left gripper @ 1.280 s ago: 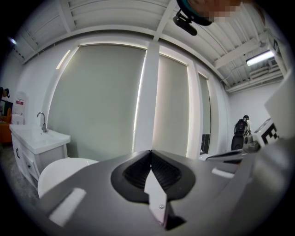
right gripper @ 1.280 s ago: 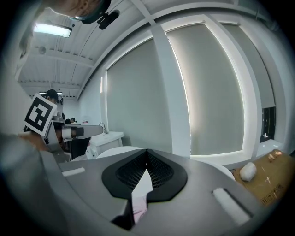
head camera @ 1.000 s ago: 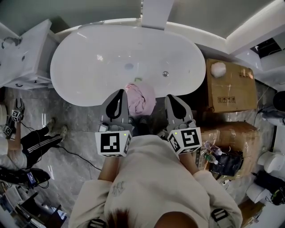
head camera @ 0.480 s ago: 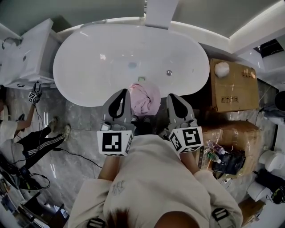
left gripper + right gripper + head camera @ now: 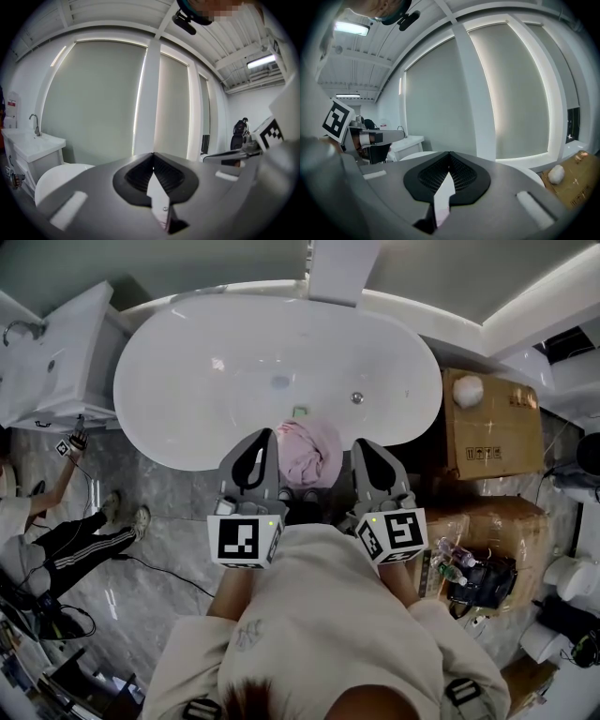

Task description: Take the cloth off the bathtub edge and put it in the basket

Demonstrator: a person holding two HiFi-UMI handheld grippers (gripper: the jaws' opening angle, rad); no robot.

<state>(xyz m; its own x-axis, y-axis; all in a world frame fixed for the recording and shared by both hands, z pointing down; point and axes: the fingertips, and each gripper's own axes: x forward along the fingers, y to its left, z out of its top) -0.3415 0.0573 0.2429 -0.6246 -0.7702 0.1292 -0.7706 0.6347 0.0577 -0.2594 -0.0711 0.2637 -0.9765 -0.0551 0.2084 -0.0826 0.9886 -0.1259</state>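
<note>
**Both grippers pressed shut, pink cloth on the tub rim between them**

We look steeply down on a white oval bathtub (image 5: pixel 281 362). The cloth (image 5: pixel 309 451), pink and bunched, is draped over the tub's near rim, with part of it hanging down the outer wall toward us. It lies between our two tools. The left gripper (image 5: pixel 264 434) has its tip just beside the cloth's left edge, and the right gripper (image 5: pixel 362 442) has its tip just beside the right edge. From above we cannot tell whether either tip touches the fabric.

In the left gripper view the two jaws meet at their tips, pressed together with nothing between them. The right gripper view shows the same: jaws closed tip to tip and empty. Both tools point roughly level across the tub toward pale window blinds (image 5: pixel 93 103).

Each tool carries a marker cube (image 5: pixel 246 540), held close in front of our chest. To the right of the tub stands a cardboard box (image 5: pixel 492 427) with a white ball (image 5: pixel 467 390) resting on top. To the left of the tub is a white vanity (image 5: pixel 56 343), and the left gripper view shows its tap (image 5: pixel 33 123). On the grey marble floor (image 5: pixel 169 512) at the far left we see another person (image 5: pixel 80 540), of whom only the legs in dark striped trousers are plain
</note>
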